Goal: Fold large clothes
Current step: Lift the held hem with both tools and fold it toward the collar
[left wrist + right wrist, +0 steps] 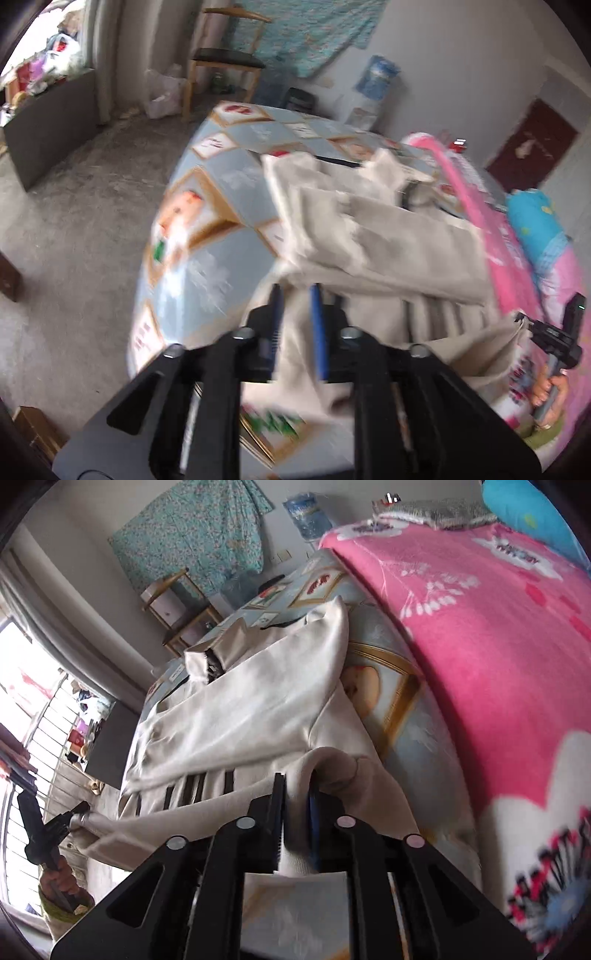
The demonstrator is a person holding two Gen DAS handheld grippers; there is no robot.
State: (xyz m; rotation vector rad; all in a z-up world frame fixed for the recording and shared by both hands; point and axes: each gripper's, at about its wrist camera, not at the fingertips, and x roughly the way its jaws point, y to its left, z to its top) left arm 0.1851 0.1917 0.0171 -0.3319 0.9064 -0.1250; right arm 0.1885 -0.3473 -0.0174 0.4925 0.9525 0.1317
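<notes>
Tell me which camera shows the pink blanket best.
The right wrist view: the pink blanket fills its right side, white flower print sharp. The left wrist view shows only a blurred strip of it along the right edge, past the beige garment.

The big coat (388,236) lies on the bed (221,184), just ahead of the left gripper (297,295). A blanket (480,627) lies right of the right gripper (295,786). A chair (225,62) stands far beyond the bed.

A wooden chair (225,61) stands at eleven o'clock, a teal cloth (306,33) hanging on the wall at twelve. A pink blanket (480,635) spreads at two o'clock, a blue pillow (535,218) at three.
</notes>
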